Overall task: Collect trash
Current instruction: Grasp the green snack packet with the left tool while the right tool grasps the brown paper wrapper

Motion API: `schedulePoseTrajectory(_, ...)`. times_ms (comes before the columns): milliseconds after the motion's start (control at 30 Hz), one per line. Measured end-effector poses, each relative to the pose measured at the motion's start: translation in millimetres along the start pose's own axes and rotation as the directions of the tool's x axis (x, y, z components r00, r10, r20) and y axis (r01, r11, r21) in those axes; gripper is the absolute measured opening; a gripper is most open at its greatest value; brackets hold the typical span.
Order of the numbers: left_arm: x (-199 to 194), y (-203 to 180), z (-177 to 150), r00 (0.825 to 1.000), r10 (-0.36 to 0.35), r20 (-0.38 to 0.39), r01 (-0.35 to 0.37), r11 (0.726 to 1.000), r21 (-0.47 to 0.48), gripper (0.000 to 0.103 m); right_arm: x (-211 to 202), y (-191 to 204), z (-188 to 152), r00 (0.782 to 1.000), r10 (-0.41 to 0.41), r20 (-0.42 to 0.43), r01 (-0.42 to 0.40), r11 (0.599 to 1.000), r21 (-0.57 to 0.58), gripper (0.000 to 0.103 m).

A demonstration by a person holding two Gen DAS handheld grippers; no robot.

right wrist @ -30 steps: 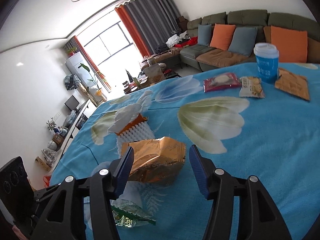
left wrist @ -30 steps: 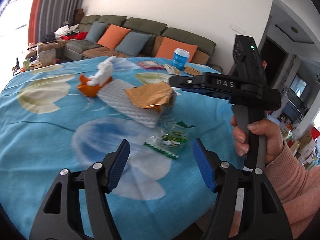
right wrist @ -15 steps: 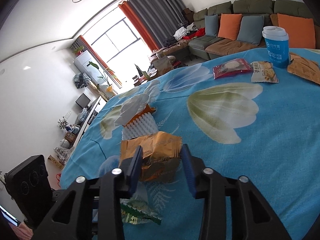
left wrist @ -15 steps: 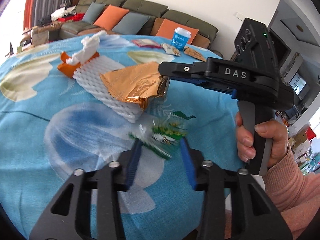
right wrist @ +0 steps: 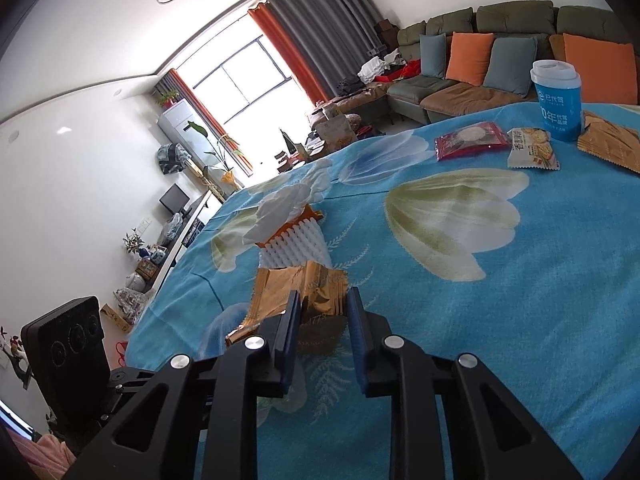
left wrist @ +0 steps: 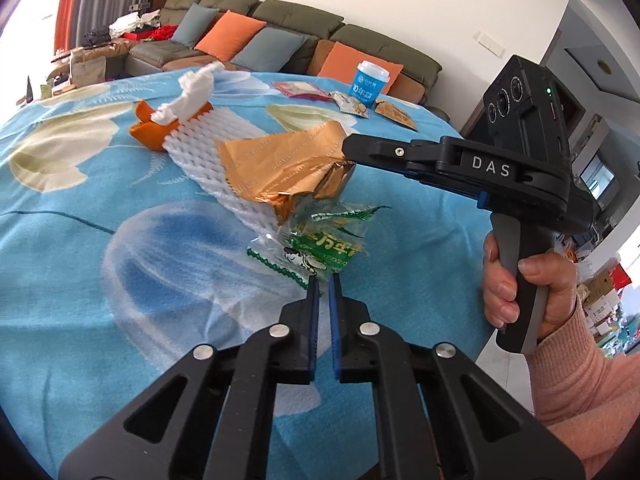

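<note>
On the blue flowered tablecloth [left wrist: 80, 240] lies a clear green snack wrapper [left wrist: 324, 244]. My left gripper [left wrist: 323, 280] is shut on its near edge. A crumpled gold wrapper [left wrist: 280, 168] rests partly on a white foam net [left wrist: 200, 148]. In the right wrist view the gold wrapper [right wrist: 280, 292] fills the gap of my right gripper [right wrist: 323, 300]; its jaws are closing and the pads press on the foil. From the left wrist view the right gripper [left wrist: 352, 152] reaches in from the right, held by a hand [left wrist: 532, 280].
An orange scrap [left wrist: 148, 128] and a white tissue [left wrist: 192, 92] lie beyond the foam net. At the table's far side stand a blue cup [right wrist: 558, 100], a red packet [right wrist: 470, 140], a cracker packet [right wrist: 532, 154] and a brown packet [right wrist: 612, 144]. A sofa [left wrist: 280, 32] is behind.
Both grippers went from wide open to closed. The left one moved forward and closed on the green wrapper's edge. The right one narrowed onto the gold wrapper.
</note>
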State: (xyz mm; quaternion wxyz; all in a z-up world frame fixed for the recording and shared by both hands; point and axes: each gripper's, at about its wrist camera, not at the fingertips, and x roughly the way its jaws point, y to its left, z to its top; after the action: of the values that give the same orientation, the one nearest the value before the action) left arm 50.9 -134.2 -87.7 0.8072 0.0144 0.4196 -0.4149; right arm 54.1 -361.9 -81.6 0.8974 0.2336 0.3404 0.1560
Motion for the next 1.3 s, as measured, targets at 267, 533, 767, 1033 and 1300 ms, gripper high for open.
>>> schedulePoseTrajectory(267,-21.0,9.2,-4.2,0.999,0.025,0.04,-0.025,1.0,-0.014,0.003,-6.3,5.8,2.4,1.0,0.011,0.011,-0.011,1.0,-0.004,0.001)
schedulePoseTrajectory(533,-26.4,17.5,-9.9,0.998,0.049,0.039,-0.048,0.998,-0.032,0.031,8.3,3.7,-1.9,0.999,0.004,-0.033,-0.002,0.999,0.043,0.046)
schedulePoseTrajectory(767,-9.0,11.2,-4.2,1.0,0.027,0.008,-0.027,1.0,-0.012,0.027,16.4,0.4,-5.7,0.997,0.022,-0.07,-0.017,0.997,0.073,0.042)
schedulePoseTrajectory(1033,-4.3,13.4,-6.0,1.0,0.005,-0.002,-0.006,1.0,-0.03,0.003,8.4,5.9,-8.4,0.998,0.049,-0.048,-0.047,0.998,0.047,0.019)
schedulePoseTrajectory(1300,-25.5,24.7,-10.0,0.999,0.012,0.044,-0.01,0.998,-0.061,0.001,0.4,14.9,-9.8,0.997,0.073,-0.033,-0.072,0.997,0.031,0.016)
